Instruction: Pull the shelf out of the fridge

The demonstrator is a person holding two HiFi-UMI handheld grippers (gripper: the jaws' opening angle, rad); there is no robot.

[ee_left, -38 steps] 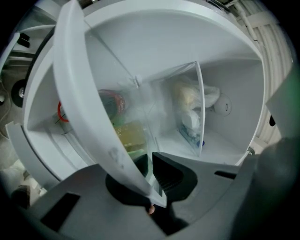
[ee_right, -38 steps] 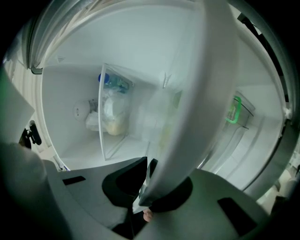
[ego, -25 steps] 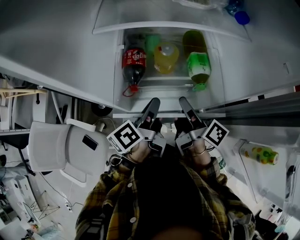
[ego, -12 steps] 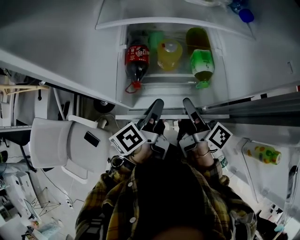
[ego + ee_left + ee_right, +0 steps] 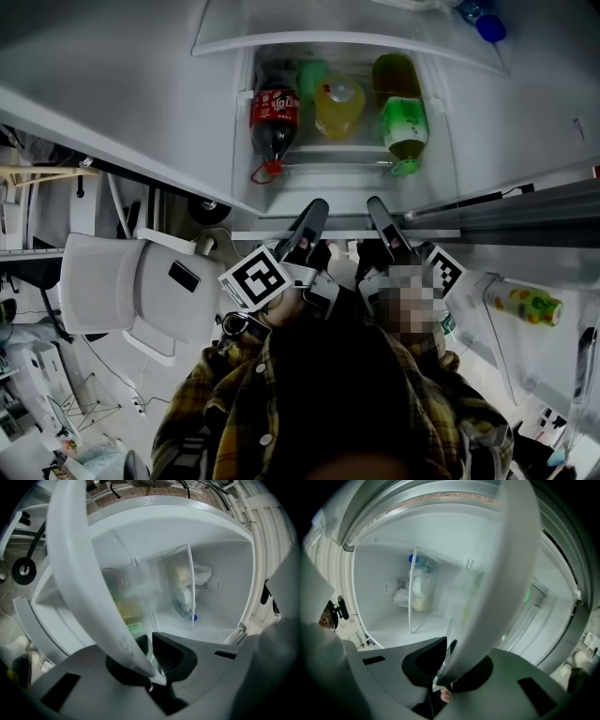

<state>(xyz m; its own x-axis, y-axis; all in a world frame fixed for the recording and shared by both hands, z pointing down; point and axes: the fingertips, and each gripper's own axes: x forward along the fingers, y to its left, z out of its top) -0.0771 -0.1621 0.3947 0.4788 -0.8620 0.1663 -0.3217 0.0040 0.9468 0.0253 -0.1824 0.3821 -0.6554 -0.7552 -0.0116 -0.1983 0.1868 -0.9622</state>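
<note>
The fridge shelf is a glass plate with a white front trim (image 5: 267, 234) that runs across the open fridge in the head view. Side by side at the middle of that trim, my left gripper (image 5: 315, 210) and right gripper (image 5: 379, 208) are both shut on it. In the left gripper view the white trim (image 5: 79, 573) sweeps down into the left gripper (image 5: 151, 663) and its pads pinch it. In the right gripper view the trim (image 5: 506, 573) likewise ends between the jaws of the right gripper (image 5: 446, 663).
Beyond the trim lie a cola bottle (image 5: 274, 120), a yellow bottle (image 5: 338, 107) and a green bottle (image 5: 405, 127). The open door at the right holds a bottle (image 5: 520, 307). A white chair (image 5: 122, 291) stands at the left. A bagged item (image 5: 185, 590) sits deep inside.
The shelf's front trim and both grippers have come slightly toward me in the head view. Both grips stay the same.
</note>
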